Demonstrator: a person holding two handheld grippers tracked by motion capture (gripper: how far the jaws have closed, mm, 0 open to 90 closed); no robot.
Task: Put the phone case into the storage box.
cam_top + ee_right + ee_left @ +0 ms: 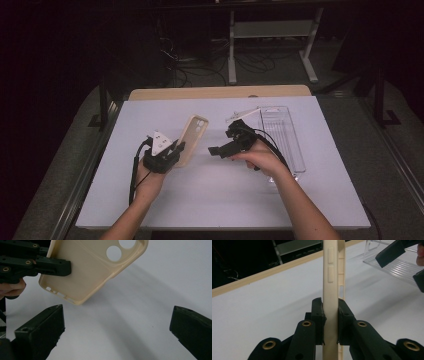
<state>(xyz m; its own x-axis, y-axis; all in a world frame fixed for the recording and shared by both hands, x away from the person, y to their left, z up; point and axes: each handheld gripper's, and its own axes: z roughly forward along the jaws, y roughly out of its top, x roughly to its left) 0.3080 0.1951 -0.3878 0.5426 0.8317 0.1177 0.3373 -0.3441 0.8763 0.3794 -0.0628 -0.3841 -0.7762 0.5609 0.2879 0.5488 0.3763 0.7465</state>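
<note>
A cream phone case (191,138) is held up off the white table, edge-on in the left gripper view (332,290) and showing its hollow inner side with round camera holes in the right gripper view (92,267). My left gripper (176,148) is shut on its lower end, both pads pressing its sides (330,322). That same gripper shows at the upper left in the right gripper view (53,266). My right gripper (219,151) is open, a short way right of the case, its wide-apart jaws pointing at it (117,332) with nothing between them.
A clear plastic tray (281,135) lies on the white table (210,195) behind and right of the right hand, also at the top right in the left gripper view (392,265). A wooden table edge (220,92) runs along the back. Beyond it are desk legs and cables.
</note>
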